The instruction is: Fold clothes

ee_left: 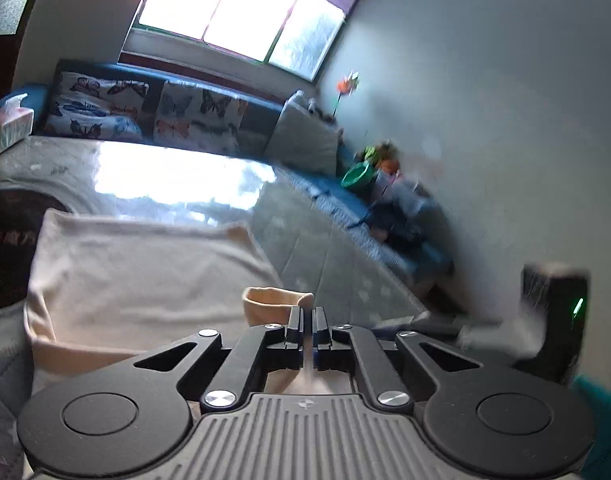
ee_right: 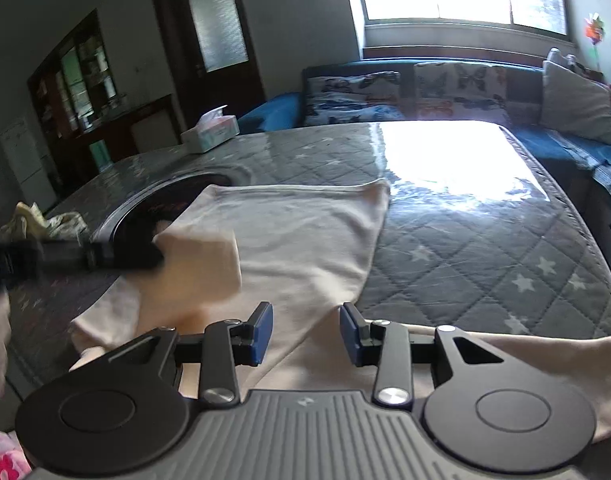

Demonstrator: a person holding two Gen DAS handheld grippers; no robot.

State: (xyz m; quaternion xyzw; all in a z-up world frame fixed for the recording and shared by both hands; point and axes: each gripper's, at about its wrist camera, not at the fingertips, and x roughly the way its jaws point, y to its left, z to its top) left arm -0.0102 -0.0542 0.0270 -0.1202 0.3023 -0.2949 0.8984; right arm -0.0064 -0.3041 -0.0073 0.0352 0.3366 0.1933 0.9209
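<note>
A cream garment (ee_right: 305,224) lies spread on the grey quilted star-pattern table cover (ee_right: 485,264). My left gripper (ee_left: 308,314) is shut on a sleeve of the garment (ee_left: 273,304) and holds it lifted over the body of the garment (ee_left: 137,272). In the right wrist view the left gripper (ee_right: 157,258) comes in from the left, blurred, with the folded sleeve (ee_right: 201,264) in it. My right gripper (ee_right: 305,330) is open and empty, just above the garment's near edge.
A round dark inset (ee_right: 157,208) lies in the table under the garment's left side. A tissue box (ee_right: 211,130) stands at the far left. A blue sofa with butterfly cushions (ee_right: 425,92) runs behind the table. Crumpled clothes (ee_right: 45,220) lie left.
</note>
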